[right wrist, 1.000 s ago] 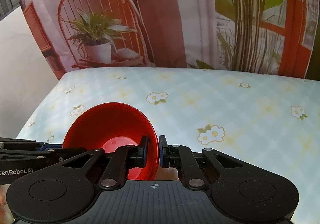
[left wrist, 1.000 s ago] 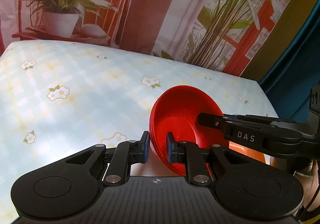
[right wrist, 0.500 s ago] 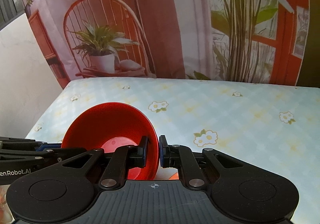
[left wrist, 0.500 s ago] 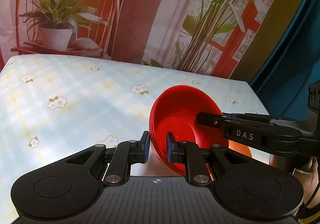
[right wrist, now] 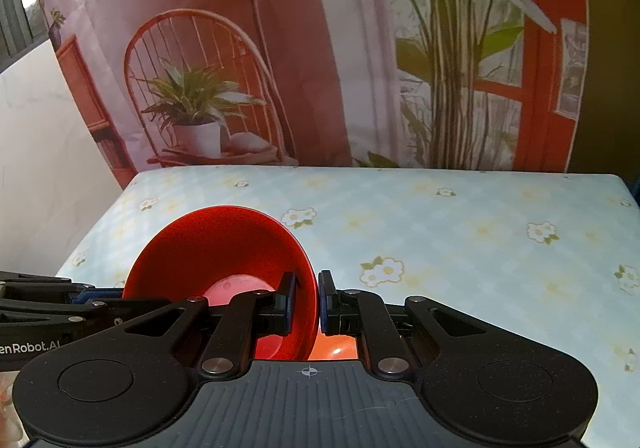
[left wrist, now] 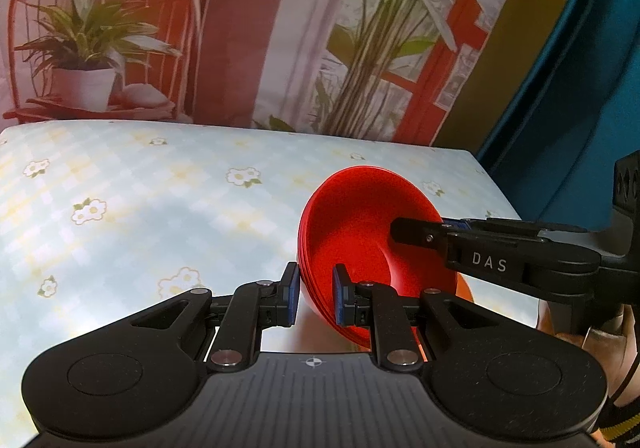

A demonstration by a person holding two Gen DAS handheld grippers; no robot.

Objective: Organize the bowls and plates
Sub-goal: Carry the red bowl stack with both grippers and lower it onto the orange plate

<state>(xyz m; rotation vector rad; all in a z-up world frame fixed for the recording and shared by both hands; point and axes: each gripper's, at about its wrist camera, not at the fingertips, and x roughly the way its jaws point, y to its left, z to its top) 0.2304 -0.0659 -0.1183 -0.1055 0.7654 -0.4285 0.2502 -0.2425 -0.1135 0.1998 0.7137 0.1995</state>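
Both grippers held the red bowls (left wrist: 360,232) by opposite rims, above the near edge of the table (left wrist: 160,184). Left gripper (left wrist: 315,294) pinched the left rim, right gripper (right wrist: 306,302) the right. Stack sat tilted between them; neither nearer.

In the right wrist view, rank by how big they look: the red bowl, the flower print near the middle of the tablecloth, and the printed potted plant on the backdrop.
1. Red bowl, though it is nearest the camera.
2. Potted plant.
3. Flower print.
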